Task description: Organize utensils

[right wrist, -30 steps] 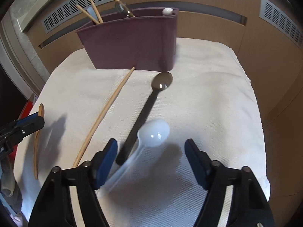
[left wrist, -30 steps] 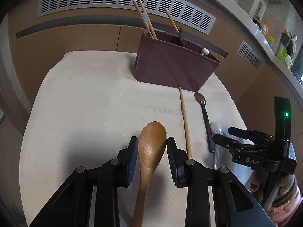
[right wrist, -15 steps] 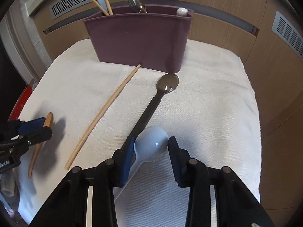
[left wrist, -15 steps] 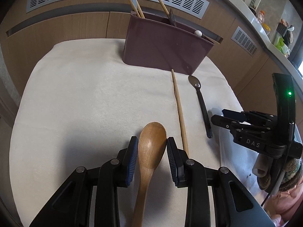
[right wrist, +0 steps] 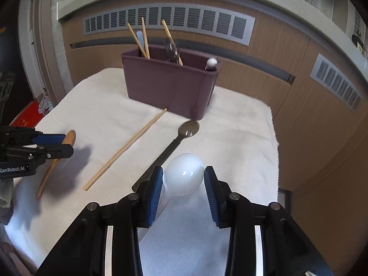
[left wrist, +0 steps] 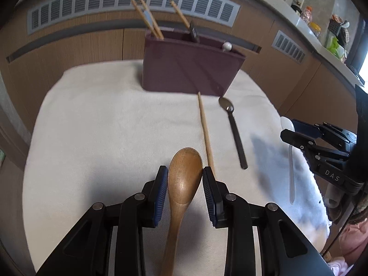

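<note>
I have the wooden spoon point(left wrist: 184, 179) pinched in my left gripper point(left wrist: 185, 191) and the white spoon point(right wrist: 184, 174) pinched in my right gripper point(right wrist: 184, 189), both off the cloth point(left wrist: 103, 126). The caddy point(right wrist: 170, 85) already holds chopsticks and spoons. One chopstick point(right wrist: 125, 149) and the dark spoon point(right wrist: 177, 139) lie on the cloth in front of it, not yet stowed.

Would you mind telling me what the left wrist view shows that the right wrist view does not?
Only the left wrist view: the left gripper from behind, clamped on the wooden spoon, and cluttered shelves at far right.

Only the right wrist view: the right gripper from behind, clamped on the white spoon, plus a red item beside the table.

Both: the purple caddy, the loose chopstick, the dark spoon and the white cloth.
</note>
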Demonstrator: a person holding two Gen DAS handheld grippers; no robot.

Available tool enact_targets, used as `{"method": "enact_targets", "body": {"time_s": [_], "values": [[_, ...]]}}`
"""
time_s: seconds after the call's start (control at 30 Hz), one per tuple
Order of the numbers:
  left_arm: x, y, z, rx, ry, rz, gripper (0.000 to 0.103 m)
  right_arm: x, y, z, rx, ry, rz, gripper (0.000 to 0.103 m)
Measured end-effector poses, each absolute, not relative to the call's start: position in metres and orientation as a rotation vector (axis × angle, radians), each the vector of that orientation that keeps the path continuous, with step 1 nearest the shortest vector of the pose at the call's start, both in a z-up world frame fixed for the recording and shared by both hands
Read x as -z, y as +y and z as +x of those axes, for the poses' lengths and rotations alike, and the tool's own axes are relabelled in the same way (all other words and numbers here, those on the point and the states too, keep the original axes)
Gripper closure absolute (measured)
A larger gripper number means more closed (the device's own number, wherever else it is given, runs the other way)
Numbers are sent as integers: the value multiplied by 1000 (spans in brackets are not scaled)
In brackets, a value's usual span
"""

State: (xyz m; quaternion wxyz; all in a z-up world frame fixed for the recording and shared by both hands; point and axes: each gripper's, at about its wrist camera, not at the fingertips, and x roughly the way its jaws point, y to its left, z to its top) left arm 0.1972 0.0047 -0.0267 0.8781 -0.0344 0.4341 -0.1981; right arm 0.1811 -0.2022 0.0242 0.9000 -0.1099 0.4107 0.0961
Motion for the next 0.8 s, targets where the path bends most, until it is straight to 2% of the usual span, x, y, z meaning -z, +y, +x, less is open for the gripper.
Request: {"method": "enact_targets", "body": {"time_s": [0.17, 0.27, 0.4, 0.5, 0.63, 0.8], "values": [[-17, 4, 195, 426, 798, -59, 72, -54, -200, 174, -188, 744, -254, 68], [-57, 5, 194, 442, 699, -68, 87, -89, -197, 166, -169, 616, -280, 68], [-116, 5, 194, 455, 552, -60, 87, -146, -195, 163, -148, 441, -322, 68], [-149, 3, 195, 458, 464, -48, 87, -183, -199, 172, -160, 378, -292, 68], [-153, 2, 209, 429, 474, -30, 85, -188, -204, 187, -220, 447, -247, 68], [-95, 8, 250, 362, 683, -54, 81, -118, -205, 213, -254, 665, -268, 68]]}}
